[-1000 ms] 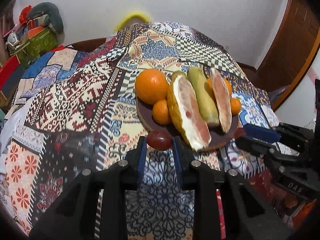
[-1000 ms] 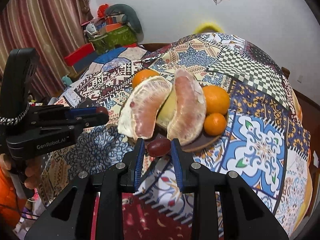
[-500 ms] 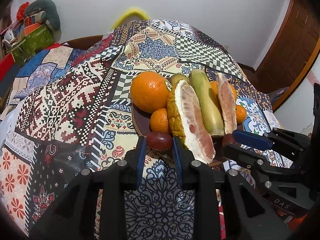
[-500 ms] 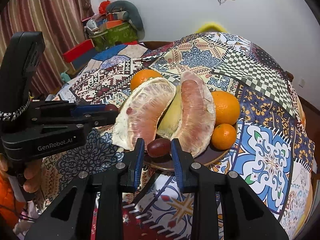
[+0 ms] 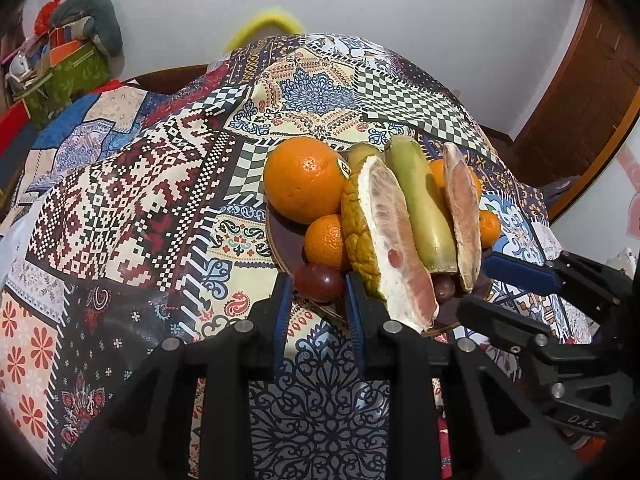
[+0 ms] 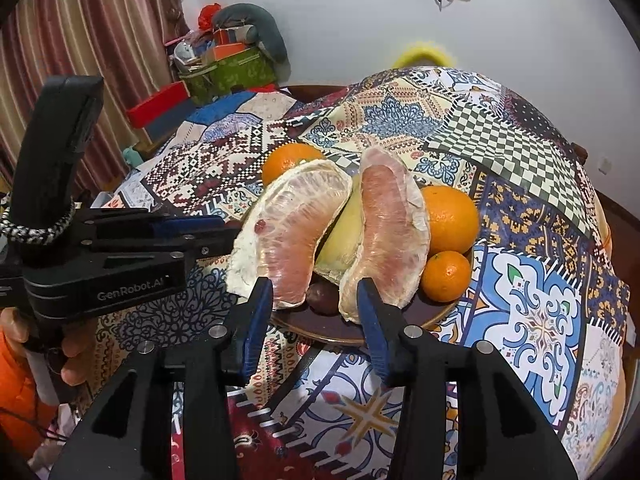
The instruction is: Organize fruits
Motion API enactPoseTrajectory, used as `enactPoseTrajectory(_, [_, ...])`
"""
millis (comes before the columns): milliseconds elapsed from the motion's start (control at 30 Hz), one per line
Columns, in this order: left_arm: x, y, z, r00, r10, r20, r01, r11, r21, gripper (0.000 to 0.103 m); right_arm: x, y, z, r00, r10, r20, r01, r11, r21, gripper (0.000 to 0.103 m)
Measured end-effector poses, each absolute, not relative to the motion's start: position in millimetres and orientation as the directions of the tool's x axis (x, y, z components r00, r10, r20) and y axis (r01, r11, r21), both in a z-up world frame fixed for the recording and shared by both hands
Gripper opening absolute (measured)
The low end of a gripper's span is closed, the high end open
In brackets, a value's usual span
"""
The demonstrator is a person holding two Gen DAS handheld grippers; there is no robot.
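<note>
Putting small dark red fruits onto the plate (image 6: 424, 322) — that looks like the step in hand. Right gripper (image 6: 316, 308) just above the plate's near rim, jaws opening, pads no longer pressing anything; one dark red fruit (image 6: 323, 297) lying on the plate between the two pomelo wedges (image 6: 292, 232), just past the blue pads. Left gripper (image 5: 319, 300) clamped on a second dark red fruit (image 5: 319, 282), held at the plate's rim next to the small orange (image 5: 326, 242).

Next move, probably: pull the right jaws back without bumping the wedges, then bring the left fruit over a bare bit of plate and let go gently (round fruit may roll).

Left view only: the bumpy yellow rind of one wedge and the big orange (image 5: 304, 178) in full. Right view only: a hand (image 6: 68, 356) on the left gripper's handle, plus the patterned cloth on the surface (image 6: 532, 312) by the plate's right side.
</note>
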State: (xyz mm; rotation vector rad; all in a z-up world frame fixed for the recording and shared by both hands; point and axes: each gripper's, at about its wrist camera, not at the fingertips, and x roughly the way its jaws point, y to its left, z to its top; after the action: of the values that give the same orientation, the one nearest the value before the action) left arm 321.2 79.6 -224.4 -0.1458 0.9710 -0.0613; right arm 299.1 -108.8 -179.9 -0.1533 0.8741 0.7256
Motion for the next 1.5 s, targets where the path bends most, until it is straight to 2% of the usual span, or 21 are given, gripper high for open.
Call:
enactPoseTrajectory(133, [320, 81, -222, 0.564, -0.116, -0.817, -0.018, 0.988, -0.152, 0.031, 295, -111, -173, 0.432, 0.525, -0.733, -0.638, 0.753, 0.163, 0.04])
enactPoseTrajectory(433, [295, 81, -185, 0.635, -0.083, -0.768, -0.041, 0.989, -0.141, 0.031, 287, -122, -151, 0.487, 0.525, -0.698, -0.62, 0.771, 0.148, 0.04])
enactPoseTrajectory(700, [240, 71, -105, 0.785, -0.035, -0.619, -0.048, 0.992, -0.116, 0.031, 261, -142, -96, 0.584, 0.552, -0.595, -0.605, 0.785, 0.133, 0.04])
enactPoseTrajectory(1033, [170, 44, -30, 0.903, -0.013, -0.429, -0.024, 0.996, -0.081, 0.031, 202, -171, -23, 0.716, 0.577, -0.393, -0.581, 0.805, 0.124, 0.04])
enactPoseTrajectory(1167, [143, 36, -10, 0.931, -0.014, -0.364, -0.015, 0.997, -0.077, 0.033, 179, -182, -2, 0.748, 0.584, -0.315, -0.574, 0.808, 0.136, 0.05])
enactPoseTrajectory(1200, [137, 34, -6, 0.937, -0.01, -0.348, -0.016, 0.997, -0.073, 0.036, 172, -185, 2, 0.761, 0.58, -0.292, -0.568, 0.812, 0.132, 0.052])
enactPoseTrajectory(1267, [127, 31, -1, 0.947, 0.0, -0.32, -0.022, 0.998, -0.066, 0.049, 164, -188, 7, 0.779, 0.569, -0.263, -0.558, 0.821, 0.122, 0.056])
enactPoseTrajectory(1333, [118, 28, 4, 0.955, 0.014, -0.296, -0.032, 0.998, -0.056, 0.054, 156, -190, 11, 0.791, 0.564, -0.238, -0.553, 0.825, 0.119, 0.062])
enactPoseTrajectory(1400, [112, 26, 7, 0.959, 0.025, -0.282, -0.04, 0.998, -0.049, 0.059, 149, -193, 14, 0.805, 0.553, -0.214, -0.54, 0.833, 0.117, 0.074])
enactPoseTrajectory(1500, [104, 24, 10, 0.963, 0.026, -0.269, -0.041, 0.998, -0.05, 0.066, 142, -193, 16, 0.829, 0.527, -0.189, -0.517, 0.85, 0.101, 0.08])
